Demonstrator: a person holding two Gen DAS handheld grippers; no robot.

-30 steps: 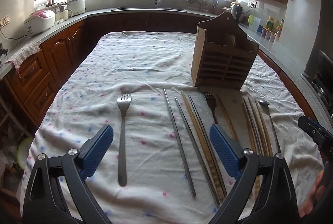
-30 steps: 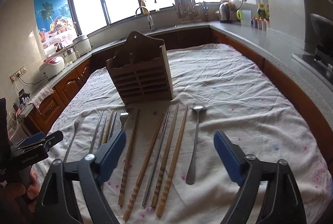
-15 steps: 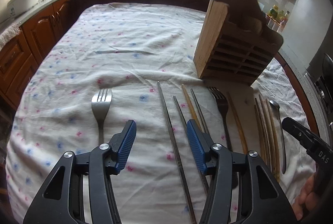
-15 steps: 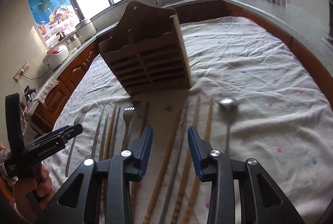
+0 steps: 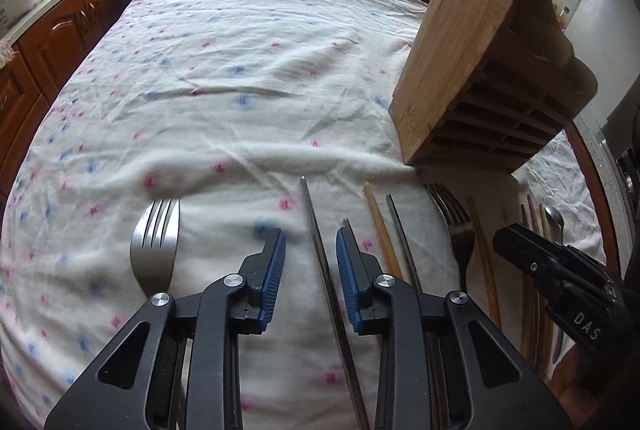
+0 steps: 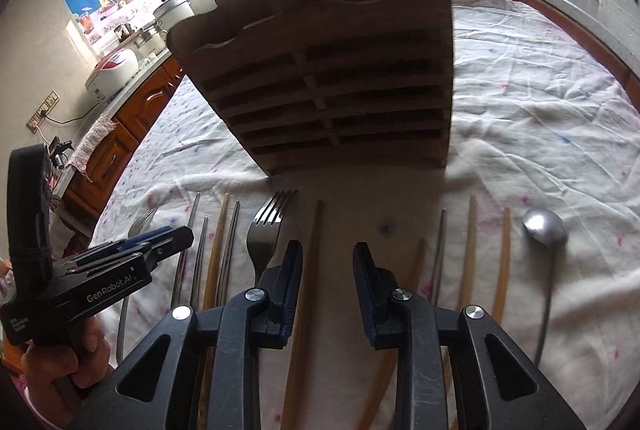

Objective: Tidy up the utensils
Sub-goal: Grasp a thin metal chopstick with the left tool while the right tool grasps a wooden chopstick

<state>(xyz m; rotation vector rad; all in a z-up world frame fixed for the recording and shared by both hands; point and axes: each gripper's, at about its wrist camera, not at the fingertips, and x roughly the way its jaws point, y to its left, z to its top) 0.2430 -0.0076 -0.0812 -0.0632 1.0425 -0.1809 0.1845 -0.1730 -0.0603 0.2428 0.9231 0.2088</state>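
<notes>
White cotton, dotted with pink and blue flowers, covers the whole table, and near its far right part stands the slatted wooden utensil holder, upright, its slots facing the row of cutlery laid out before it. That row runs along the near edge: a steel fork lies alone toward the left, then a steel chopstick, a bamboo chopstick, another metal stick, a second fork just below the holder's left corner, several wooden chopsticks, and a steel spoon at the right end. The left gripper hangs low over the cloth with its jaws narrowed, just having been closing; the steel chopstick runs between the blue pads, which do not touch it. The right gripper has likewise been closing, jaws a little apart over bare cloth, a wooden chopstick just beside its left pad, nothing pinched.
</notes>
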